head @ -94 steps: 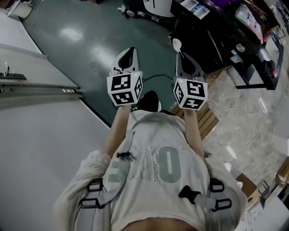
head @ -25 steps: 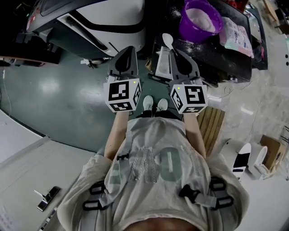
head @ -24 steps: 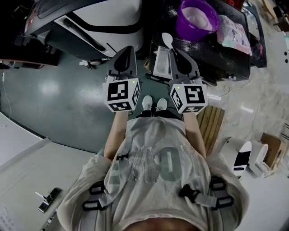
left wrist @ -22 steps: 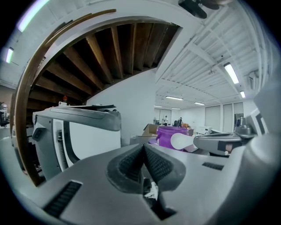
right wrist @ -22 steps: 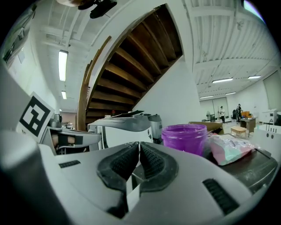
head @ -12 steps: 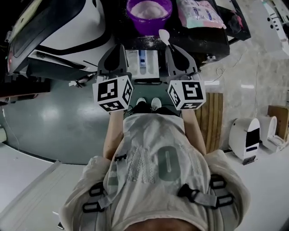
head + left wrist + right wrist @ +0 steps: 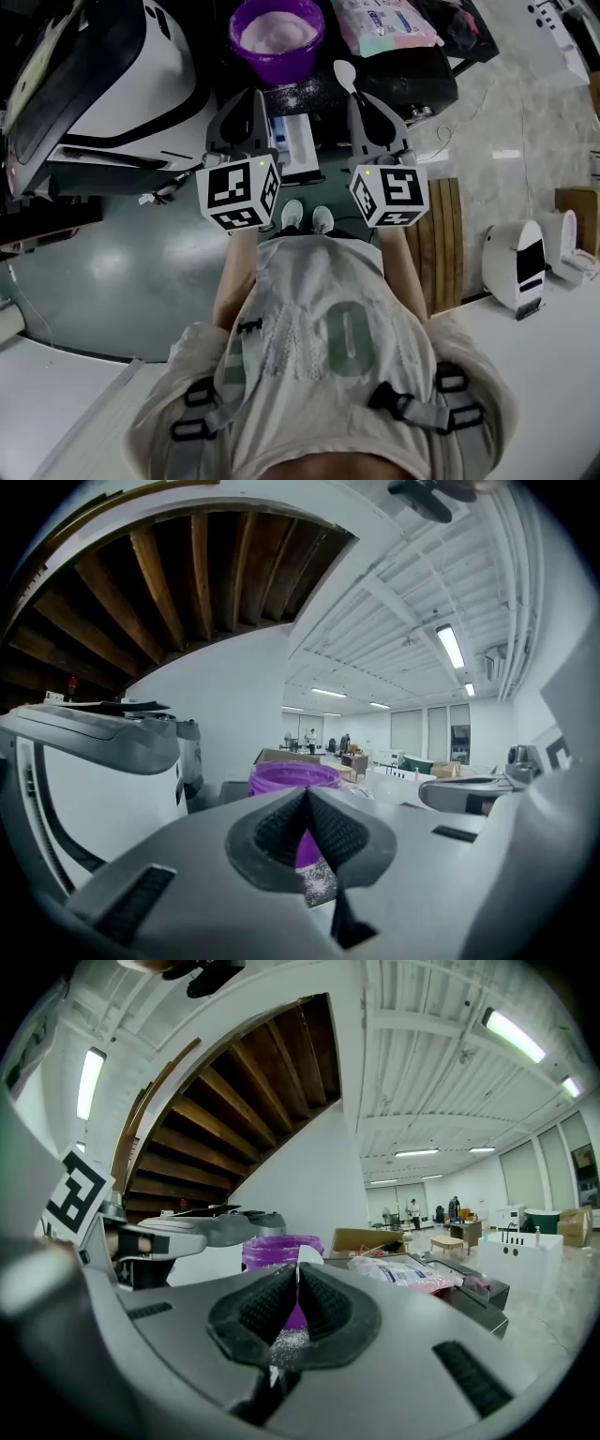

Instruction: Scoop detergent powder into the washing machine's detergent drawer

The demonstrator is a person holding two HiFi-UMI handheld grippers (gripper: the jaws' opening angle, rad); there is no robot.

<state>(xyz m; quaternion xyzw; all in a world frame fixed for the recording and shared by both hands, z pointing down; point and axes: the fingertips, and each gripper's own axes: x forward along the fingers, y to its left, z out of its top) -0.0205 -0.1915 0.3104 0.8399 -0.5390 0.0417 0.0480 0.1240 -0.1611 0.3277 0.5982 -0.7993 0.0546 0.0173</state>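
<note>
My right tongs (image 7: 360, 101) clamp the white plastic spoon (image 7: 344, 75), bowl forward. The purple plastic tub of powder (image 7: 277, 33) sits just ahead, leftward. My left tongs (image 7: 253, 98) are closed on nothing.

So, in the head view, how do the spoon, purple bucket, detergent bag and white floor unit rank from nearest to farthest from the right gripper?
From the right gripper:
1. The spoon, held in its claw.
2. The purple bucket, ahead-left, and the detergent bag, ahead-right: too close to call.
3. The white floor unit, far right, on the floor.
</note>
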